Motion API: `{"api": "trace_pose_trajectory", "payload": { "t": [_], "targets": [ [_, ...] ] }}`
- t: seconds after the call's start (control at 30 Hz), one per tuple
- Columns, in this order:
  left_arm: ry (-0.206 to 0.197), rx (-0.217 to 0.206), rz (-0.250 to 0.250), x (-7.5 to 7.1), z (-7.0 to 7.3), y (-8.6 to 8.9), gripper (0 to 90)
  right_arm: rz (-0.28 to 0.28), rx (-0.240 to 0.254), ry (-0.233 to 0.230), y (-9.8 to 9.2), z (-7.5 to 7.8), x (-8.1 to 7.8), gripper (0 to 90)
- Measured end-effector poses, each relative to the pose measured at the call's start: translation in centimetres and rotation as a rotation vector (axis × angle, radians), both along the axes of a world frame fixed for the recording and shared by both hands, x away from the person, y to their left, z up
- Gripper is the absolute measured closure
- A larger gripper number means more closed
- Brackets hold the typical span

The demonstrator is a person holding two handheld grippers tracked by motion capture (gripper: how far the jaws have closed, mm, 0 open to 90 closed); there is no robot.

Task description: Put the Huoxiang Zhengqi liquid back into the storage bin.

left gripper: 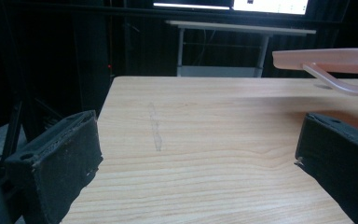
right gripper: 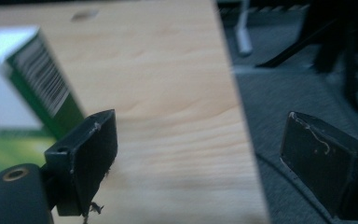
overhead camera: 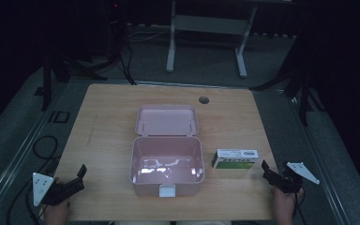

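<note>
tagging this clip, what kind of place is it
Probably a lab or data-recording room: a bare wooden table on dark floor, cables trailing beside it, and a white-legged desk under lit screens behind.

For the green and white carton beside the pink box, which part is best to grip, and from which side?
Probably the right gripper should approach from the carton's right end, nearest to it. The green and white carton lies flat, long side facing the person, so open jaws could close across its near and far long faces. The open pink box stands apart on its left.
</note>
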State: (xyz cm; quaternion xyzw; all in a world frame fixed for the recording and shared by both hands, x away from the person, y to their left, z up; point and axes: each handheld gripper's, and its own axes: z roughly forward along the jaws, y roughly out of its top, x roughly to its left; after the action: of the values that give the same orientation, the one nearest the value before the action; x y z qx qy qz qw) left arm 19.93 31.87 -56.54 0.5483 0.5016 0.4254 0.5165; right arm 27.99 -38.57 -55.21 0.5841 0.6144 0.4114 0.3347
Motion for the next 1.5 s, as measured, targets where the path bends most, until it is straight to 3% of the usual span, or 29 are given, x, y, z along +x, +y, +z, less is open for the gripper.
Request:
{"api": "trace_pose_trajectory", "payload": {
  "t": [0.03,0.07,0.1,0.13,0.17,0.33,0.43,0.47,0.5,0.53,0.6,0.67,0.73,0.77,0.8,0.83,0.9,0.97,1.1,1.2,1.3,1.43,1.5],
  "targets": [
    [0.000,0.000,0.000,0.0,0.0,0.0,0.3,0.000,0.000,0.000,0.0,0.0,0.0,10.8],
    [0.003,0.001,-0.001,0.0,0.0,0.0,0.3,0.039,-0.019,0.048,0.3,-0.1,0.3,10.8],
    [0.003,0.001,-0.001,0.0,0.0,0.0,0.3,0.039,-0.019,0.048,0.3,-0.1,0.3,10.8],
    [0.004,-0.001,-0.002,0.0,0.0,0.0,0.3,0.075,-0.040,0.064,0.6,-0.1,0.3,10.8],
    [0.004,-0.001,-0.002,0.0,0.0,0.0,0.3,0.068,-0.061,0.060,0.8,-0.1,0.2,10.8],
    [0.007,-0.002,-0.007,0.1,0.0,0.0,0.3,0.132,-0.066,0.093,0.9,-0.1,0.1,14.9],
    [0.008,-0.002,-0.007,0.1,0.0,0.0,0.3,0.204,-0.056,0.107,0.7,0.1,0.1,13.4],
    [0.008,-0.002,-0.008,0.1,0.0,0.0,0.3,0.247,-0.046,0.152,0.2,0.2,0.2,13.3],
    [0.008,-0.002,-0.008,0.1,0.0,0.0,0.3,0.247,-0.046,0.152,0.2,0.2,0.2,13.3],
    [0.009,-0.001,-0.009,0.1,0.0,0.0,0.3,0.330,-0.010,0.234,-0.5,0.0,0.3,12.8],
    [0.009,0.000,-0.011,0.1,0.0,-0.1,0.3,0.360,-0.005,0.250,-0.7,0.0,0.3,12.2],
    [0.010,-0.001,-0.012,0.1,0.0,-0.1,0.3,0.433,-0.026,0.291,-0.8,0.1,0.3,11.4],
    [0.011,-0.001,-0.013,0.1,0.0,-0.1,0.4,0.449,-0.035,0.307,-0.8,0.1,0.4,11.4],
    [0.011,-0.002,-0.014,0.1,0.0,-0.1,0.3,0.504,-0.067,0.349,-0.6,0.2,0.5,11.4],
    [0.012,-0.003,-0.015,0.1,0.0,0.0,0.3,0.504,-0.067,0.349,-0.6,0.2,0.5,11.4],
    [0.012,-0.003,-0.016,0.1,0.0,0.0,0.3,0.541,-0.115,0.389,-0.3,0.4,0.6,11.2],
    [0.012,-0.003,-0.017,0.1,0.0,0.0,0.4,0.581,-0.145,0.425,0.0,0.7,0.8,11.2],
    [0.012,-0.002,-0.018,0.1,0.0,0.0,0.3,0.578,-0.173,0.435,0.2,1.0,0.9,11.2],
    [0.012,-0.004,-0.019,0.1,0.0,0.0,0.3,0.623,-0.285,0.505,0.9,1.9,1.3,11.2],
    [0.013,-0.003,-0.020,0.1,0.0,0.0,0.3,0.633,-0.321,0.533,1.3,2.3,1.5,11.2],
    [0.013,-0.003,-0.020,0.1,0.0,0.0,0.4,0.667,-0.420,0.592,2.1,3.0,1.7,11.2],
    [0.013,-0.002,-0.022,0.1,0.0,0.0,0.4,0.699,-0.460,0.627,2.5,3.4,1.8,11.2],
    [0.014,-0.003,-0.023,0.1,0.0,0.0,0.3,0.739,-0.498,0.672,3.0,3.8,1.8,11.2]
  ]
}}
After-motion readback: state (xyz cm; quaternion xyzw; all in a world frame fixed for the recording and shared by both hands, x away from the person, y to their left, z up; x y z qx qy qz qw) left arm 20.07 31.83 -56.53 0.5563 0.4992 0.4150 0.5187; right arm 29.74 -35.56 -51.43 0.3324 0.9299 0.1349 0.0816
